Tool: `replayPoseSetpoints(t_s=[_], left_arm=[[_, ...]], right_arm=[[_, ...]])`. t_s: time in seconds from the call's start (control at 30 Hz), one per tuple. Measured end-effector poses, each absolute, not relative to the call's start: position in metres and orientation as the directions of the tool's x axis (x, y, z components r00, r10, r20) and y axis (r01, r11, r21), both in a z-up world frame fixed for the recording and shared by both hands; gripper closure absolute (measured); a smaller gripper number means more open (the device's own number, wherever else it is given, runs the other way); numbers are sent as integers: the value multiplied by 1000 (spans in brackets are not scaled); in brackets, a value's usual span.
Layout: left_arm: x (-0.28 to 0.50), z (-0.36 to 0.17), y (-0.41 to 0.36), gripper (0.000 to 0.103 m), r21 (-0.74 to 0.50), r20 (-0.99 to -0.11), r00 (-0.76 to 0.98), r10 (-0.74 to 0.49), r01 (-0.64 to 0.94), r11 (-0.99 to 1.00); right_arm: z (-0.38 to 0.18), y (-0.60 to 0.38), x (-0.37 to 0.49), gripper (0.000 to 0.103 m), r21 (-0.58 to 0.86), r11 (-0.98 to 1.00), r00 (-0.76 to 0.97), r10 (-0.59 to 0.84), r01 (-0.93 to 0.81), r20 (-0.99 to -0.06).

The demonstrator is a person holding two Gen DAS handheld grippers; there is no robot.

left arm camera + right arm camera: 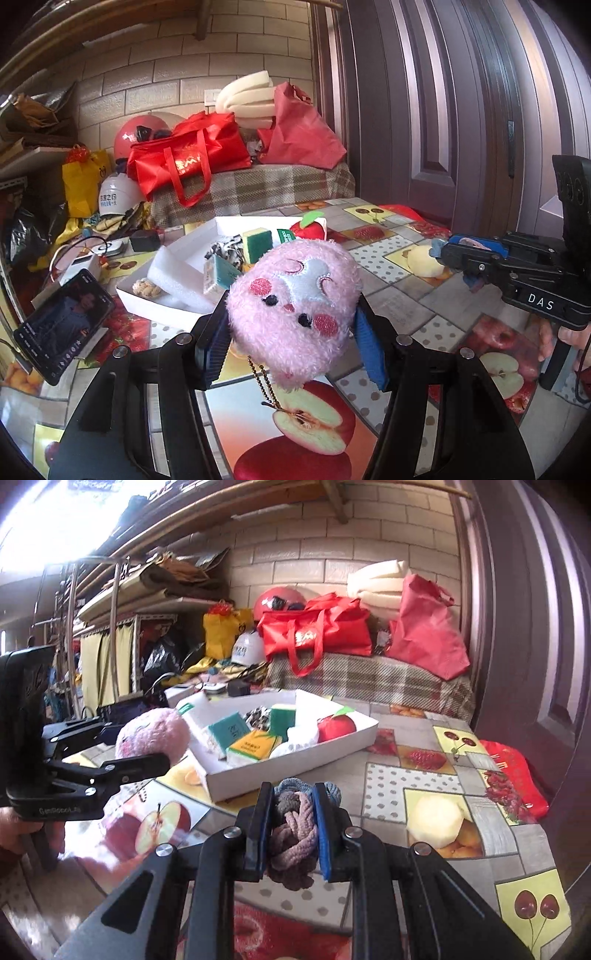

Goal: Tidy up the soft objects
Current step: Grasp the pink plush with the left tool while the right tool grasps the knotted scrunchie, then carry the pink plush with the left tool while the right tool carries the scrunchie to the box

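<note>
Two loads are up: my left gripper [291,325] has its jaws clamped on the pink plush toy [293,308], my right gripper [291,830] squeezes a knotted rope ball [293,834], both above the tabletop [391,786]. I'd carry each over the white tray [365,731] and release low. The ball's underside is hidden.

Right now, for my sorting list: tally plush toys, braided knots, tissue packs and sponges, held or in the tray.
Plush: 2, pink fuzzy toy, red apple toy
Knots: 2, mauve braided knot, cream braided knot
Tissue packs: 2, teal pack, yellow pack
Sponges: 1, green sponge
Total: 7
</note>
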State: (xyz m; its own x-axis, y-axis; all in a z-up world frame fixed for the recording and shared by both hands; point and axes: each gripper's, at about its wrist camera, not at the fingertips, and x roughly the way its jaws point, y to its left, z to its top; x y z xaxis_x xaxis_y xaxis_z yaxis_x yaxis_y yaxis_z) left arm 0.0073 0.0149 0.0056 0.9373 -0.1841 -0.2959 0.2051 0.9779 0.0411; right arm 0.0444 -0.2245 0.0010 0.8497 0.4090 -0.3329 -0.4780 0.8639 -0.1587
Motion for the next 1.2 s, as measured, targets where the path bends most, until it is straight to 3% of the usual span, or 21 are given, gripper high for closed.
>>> replayPoseSetpoints(t_s=[0.07, 0.2, 0.37, 1.2], left_arm=[[5, 8, 23, 42, 39, -249, 959, -136, 151, 988], [7, 9, 38, 42, -2, -242, 966, -94, 97, 995], [3, 9, 33, 42, 31, -224, 971, -85, 94, 995], [6, 8, 38, 42, 3, -248, 967, -60, 63, 998]], right_arm=[[1, -229, 50, 83, -132, 891, 872, 381, -435, -306], [3, -238, 50, 83, -94, 909, 886, 366, -406, -285], [4, -239, 37, 83, -94, 909, 889, 369, -406, -270], [-3, -207, 48, 83, -136, 878, 864, 405, -459, -299]])
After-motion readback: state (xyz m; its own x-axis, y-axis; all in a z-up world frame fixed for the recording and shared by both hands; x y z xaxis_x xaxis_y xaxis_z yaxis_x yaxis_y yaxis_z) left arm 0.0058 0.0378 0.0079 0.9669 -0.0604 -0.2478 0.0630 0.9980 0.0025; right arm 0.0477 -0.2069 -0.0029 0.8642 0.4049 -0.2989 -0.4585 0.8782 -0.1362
